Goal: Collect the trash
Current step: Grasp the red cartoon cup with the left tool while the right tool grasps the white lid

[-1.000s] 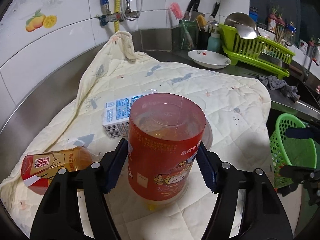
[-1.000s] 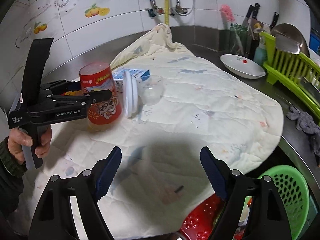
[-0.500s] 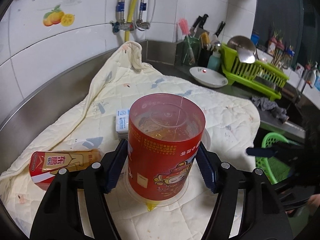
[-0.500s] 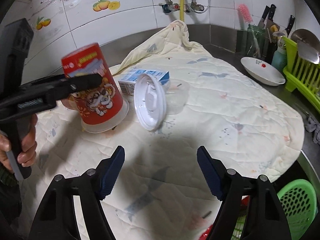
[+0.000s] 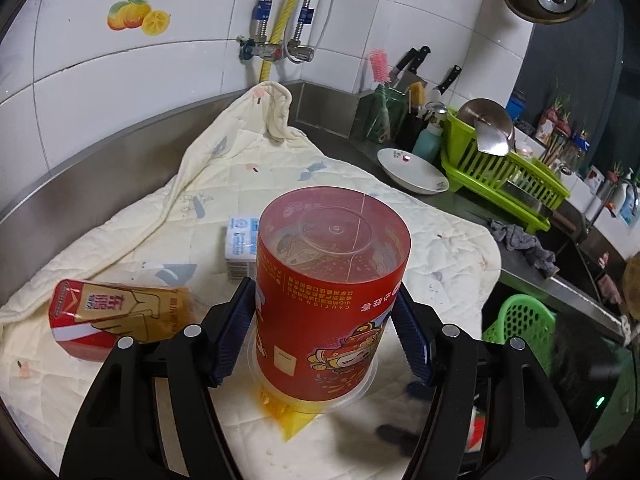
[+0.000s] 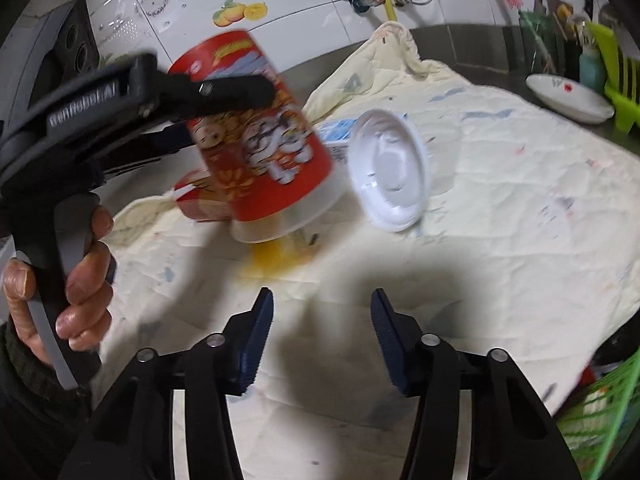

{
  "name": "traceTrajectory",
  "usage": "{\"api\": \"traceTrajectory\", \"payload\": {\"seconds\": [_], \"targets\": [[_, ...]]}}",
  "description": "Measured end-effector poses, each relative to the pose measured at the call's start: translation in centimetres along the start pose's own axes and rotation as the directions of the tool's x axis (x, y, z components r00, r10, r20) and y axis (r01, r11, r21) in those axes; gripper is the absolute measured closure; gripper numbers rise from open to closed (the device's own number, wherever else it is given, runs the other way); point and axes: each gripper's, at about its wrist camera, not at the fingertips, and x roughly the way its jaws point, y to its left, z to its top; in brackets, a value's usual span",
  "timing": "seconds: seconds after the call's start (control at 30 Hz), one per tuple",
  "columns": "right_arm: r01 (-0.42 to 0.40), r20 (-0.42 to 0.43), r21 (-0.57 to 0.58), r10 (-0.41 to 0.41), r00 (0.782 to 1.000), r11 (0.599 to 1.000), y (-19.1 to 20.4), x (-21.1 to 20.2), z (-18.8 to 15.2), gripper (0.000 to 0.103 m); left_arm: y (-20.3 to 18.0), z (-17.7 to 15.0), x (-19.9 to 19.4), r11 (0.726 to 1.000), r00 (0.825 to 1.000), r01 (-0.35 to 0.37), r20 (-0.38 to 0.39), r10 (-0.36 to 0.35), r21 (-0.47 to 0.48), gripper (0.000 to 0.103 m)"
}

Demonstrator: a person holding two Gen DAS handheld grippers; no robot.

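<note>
My left gripper (image 5: 325,332) is clenched on the red cup (image 5: 332,280), which stands upside down at the centre of the left wrist frame, its clear base up and its rim lifted off the quilted cloth (image 5: 360,188). Orange liquid runs from the rim and pools as a yellow stain (image 6: 276,260) on the cloth just below it. In my right wrist view the cup (image 6: 260,140) sits in the upper left of the frame, tilted, pinched between the left gripper's dark fingers (image 6: 224,90), with my left hand (image 6: 68,276) around the handle at the left edge. A white lid (image 6: 390,176) stands on edge just right of the cup. A red and gold carton (image 5: 108,316) lies at the left of the left wrist frame, a blue and white carton (image 5: 240,244) behind the cup. My right gripper (image 6: 322,332) hangs released, holding nothing, at the bottom centre. A green basket (image 5: 520,320) shows at the lower right.
</note>
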Motion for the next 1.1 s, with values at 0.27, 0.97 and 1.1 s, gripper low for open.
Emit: {"api": "traceTrajectory", "payload": {"seconds": [0.27, 0.97, 1.1], "targets": [[-0.018, 0.002, 0.025, 0.018, 1.000, 1.000, 0.5, 0.7, -0.5, 0.059, -0.9, 0.0, -0.5, 1.000, 1.000, -0.003, 0.005, 0.003, 0.014, 0.037], [0.181, 0.045, -0.008, -0.180, 0.983, 0.983, -4.9, 3.0, 8.3, 0.063, 1.2, 1.4, -4.0, 0.999, 0.996, -0.050, 0.072, 0.049, 0.016, 0.037], [0.198, 0.027, -0.018, -0.197, 0.980, 0.980, -5.1, 4.0, 8.5, 0.081, 1.3, 1.2, -4.2, 0.999, 0.996, -0.051, 0.073, 0.050, 0.016, 0.037]]}}
